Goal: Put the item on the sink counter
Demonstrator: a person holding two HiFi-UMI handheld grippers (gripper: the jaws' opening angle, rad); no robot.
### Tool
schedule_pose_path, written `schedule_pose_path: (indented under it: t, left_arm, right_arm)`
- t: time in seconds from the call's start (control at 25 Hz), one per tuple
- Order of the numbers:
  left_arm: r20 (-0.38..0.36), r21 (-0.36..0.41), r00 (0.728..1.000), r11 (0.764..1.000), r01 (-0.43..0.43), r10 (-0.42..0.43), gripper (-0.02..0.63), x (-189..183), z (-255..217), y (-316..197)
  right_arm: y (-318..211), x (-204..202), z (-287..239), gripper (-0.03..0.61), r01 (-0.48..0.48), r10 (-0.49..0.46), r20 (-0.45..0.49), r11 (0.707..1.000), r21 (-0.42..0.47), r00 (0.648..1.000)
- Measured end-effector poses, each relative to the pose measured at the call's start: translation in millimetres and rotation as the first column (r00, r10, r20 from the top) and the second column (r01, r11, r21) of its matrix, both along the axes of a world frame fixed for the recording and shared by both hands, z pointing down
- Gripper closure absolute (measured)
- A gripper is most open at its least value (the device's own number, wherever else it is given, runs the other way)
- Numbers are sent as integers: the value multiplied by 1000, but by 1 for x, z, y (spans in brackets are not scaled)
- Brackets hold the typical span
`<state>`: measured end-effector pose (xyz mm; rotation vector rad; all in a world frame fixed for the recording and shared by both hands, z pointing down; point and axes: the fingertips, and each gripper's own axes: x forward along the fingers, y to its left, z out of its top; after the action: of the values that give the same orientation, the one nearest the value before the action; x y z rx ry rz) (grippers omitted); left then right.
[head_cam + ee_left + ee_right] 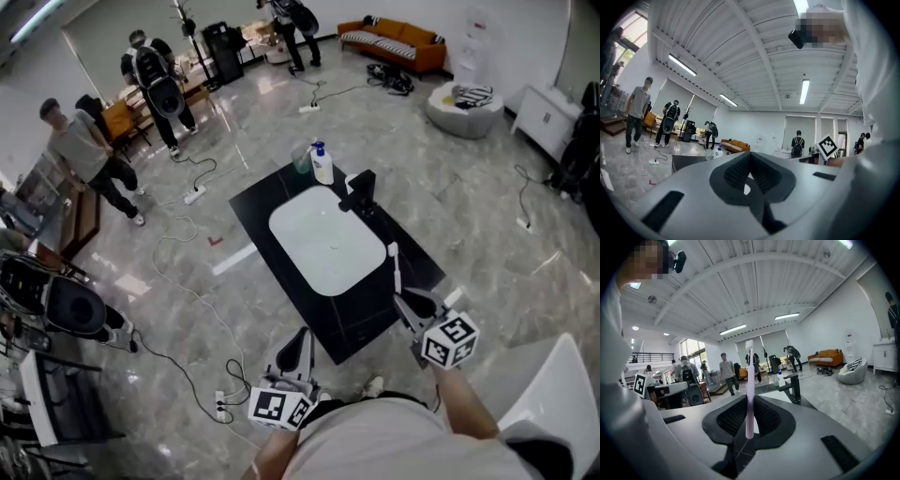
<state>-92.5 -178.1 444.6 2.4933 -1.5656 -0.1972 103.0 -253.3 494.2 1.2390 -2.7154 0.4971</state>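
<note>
Currently: right tool [749,420] tight on slim pale item [750,385], left tool [750,180] closed, empty.

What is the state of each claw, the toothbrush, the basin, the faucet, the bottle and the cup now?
Left claw: shut, holds nothing.
Right claw: shut on the toothbrush.
Toothbrush: upright between the jaws, not yet on the counter.
Basin: empty.
Faucet: no water visible.
Bottle: upright at the counter's far corner.
Cup: upright beside the bottle.
</note>
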Motion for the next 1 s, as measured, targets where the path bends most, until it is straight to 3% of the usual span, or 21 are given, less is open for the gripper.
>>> schedule_pose_path:
  t: [1.0]
  left_arm:
    - [-18,4,999,999,41,-41,612,-27,-5,26]
  right_arm:
    - [-33,2,89,509,-47,21,-127,977,-209,992]
